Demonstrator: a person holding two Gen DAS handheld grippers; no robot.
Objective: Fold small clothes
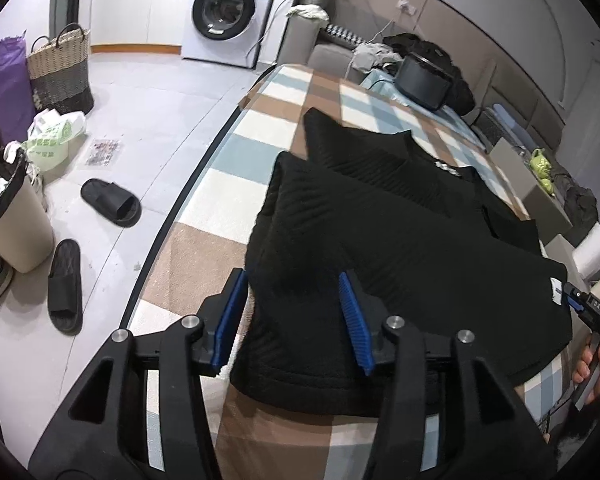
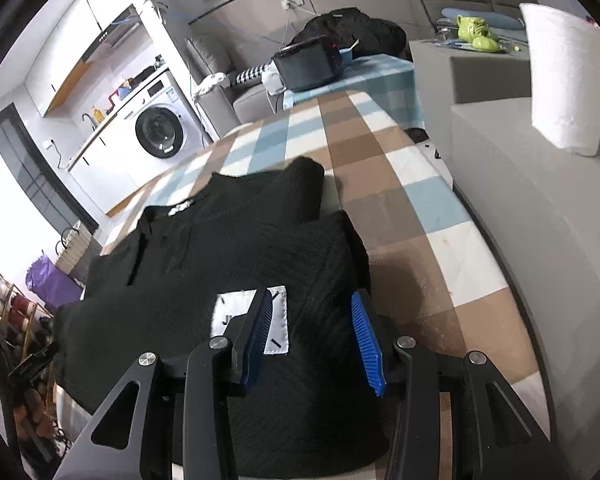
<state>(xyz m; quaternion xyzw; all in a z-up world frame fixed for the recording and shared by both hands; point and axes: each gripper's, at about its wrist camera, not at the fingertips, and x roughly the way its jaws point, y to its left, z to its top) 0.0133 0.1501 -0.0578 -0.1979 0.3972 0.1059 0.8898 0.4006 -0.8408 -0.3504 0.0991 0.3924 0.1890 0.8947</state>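
A black ribbed knit top (image 1: 400,248) lies on the checked table (image 1: 236,148), sleeves folded in over the body. My left gripper (image 1: 294,316) is open, its blue pads either side of the garment's near left hem edge. In the right wrist view the same top (image 2: 220,248) shows a white label (image 2: 278,324) near its hem. My right gripper (image 2: 314,340) is open over the hem's right corner, one pad over the label. The right gripper also shows at the far right of the left wrist view (image 1: 588,308).
Floor left of the table holds two black slippers (image 1: 110,202), a bin (image 1: 12,224), bags and a woven basket (image 1: 62,68). A washing machine (image 1: 228,12) stands behind. A dark box (image 1: 422,80) sits at the table's far end. A paper roll (image 2: 566,80) stands on the grey unit right.
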